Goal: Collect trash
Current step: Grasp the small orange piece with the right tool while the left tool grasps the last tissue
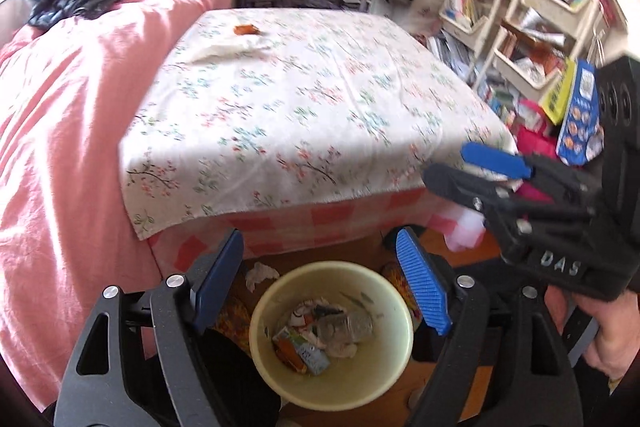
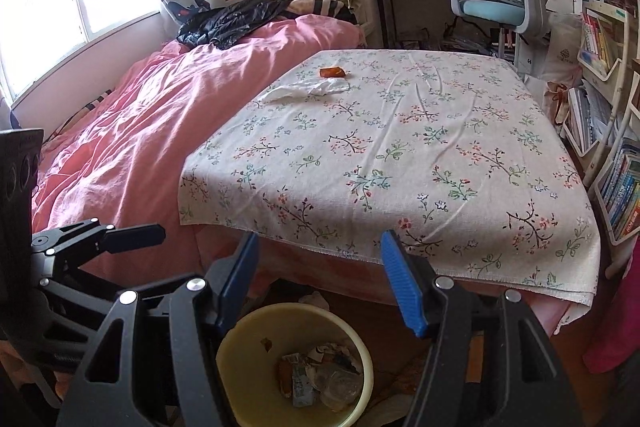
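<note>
Blue-padded and spread wide, the left gripper [image 1: 320, 283] hangs empty over the yellow bin [image 1: 332, 335], whose rim sits clear between its fingers; the right gripper [image 2: 320, 283] is likewise parted and holds nothing. Wrappers [image 1: 316, 335] lie inside the bin. Beyond, the floral cloth [image 2: 400, 163] has broad bare room, with an orange scrap [image 2: 333, 72] and crumpled tissue [image 2: 308, 89] near its far edge. Only the left view shows a white scrap [image 1: 260, 273] on the floor

A bed with a rumpled pink cotton duvet [image 2: 120, 147] lies left of the floral-printed white cloth [image 2: 400, 155]. A shiny black jacket [image 2: 232, 21] sits at the duvet's far end. Beyond the cloth stands a grey swivel chair with a pale blue seat [image 2: 496, 3]; to its right, cream shelves crammed with books [image 1: 532, 39].
</note>
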Tool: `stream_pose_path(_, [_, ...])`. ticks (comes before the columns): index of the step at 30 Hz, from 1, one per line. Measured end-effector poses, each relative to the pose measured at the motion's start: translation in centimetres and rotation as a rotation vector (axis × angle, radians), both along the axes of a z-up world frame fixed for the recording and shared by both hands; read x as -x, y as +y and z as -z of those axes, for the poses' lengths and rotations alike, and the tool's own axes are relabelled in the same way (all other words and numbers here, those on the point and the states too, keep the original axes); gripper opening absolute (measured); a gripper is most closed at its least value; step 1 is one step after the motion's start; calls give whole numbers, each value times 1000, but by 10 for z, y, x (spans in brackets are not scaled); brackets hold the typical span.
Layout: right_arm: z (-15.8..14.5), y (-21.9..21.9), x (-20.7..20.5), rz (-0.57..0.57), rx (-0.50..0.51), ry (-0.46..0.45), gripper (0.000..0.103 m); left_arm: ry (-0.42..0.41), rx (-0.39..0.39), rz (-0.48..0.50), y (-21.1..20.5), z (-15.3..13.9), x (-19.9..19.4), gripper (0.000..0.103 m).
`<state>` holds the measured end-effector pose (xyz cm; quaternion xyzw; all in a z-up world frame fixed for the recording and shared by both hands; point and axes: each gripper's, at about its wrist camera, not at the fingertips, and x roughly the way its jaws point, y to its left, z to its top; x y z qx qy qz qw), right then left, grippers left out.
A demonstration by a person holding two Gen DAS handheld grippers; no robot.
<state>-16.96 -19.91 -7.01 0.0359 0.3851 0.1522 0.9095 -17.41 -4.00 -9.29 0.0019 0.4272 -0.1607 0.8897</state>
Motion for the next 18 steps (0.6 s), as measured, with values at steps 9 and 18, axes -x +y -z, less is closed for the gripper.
stream_pose_path(9, [0,4,0,-13,9,0,62,9,161,-247,53,-2,-18,76])
stream_pose_path(18, [-20,-5,1,19,-64,-40,66,-3,368,-377,96,-3,-20,76])
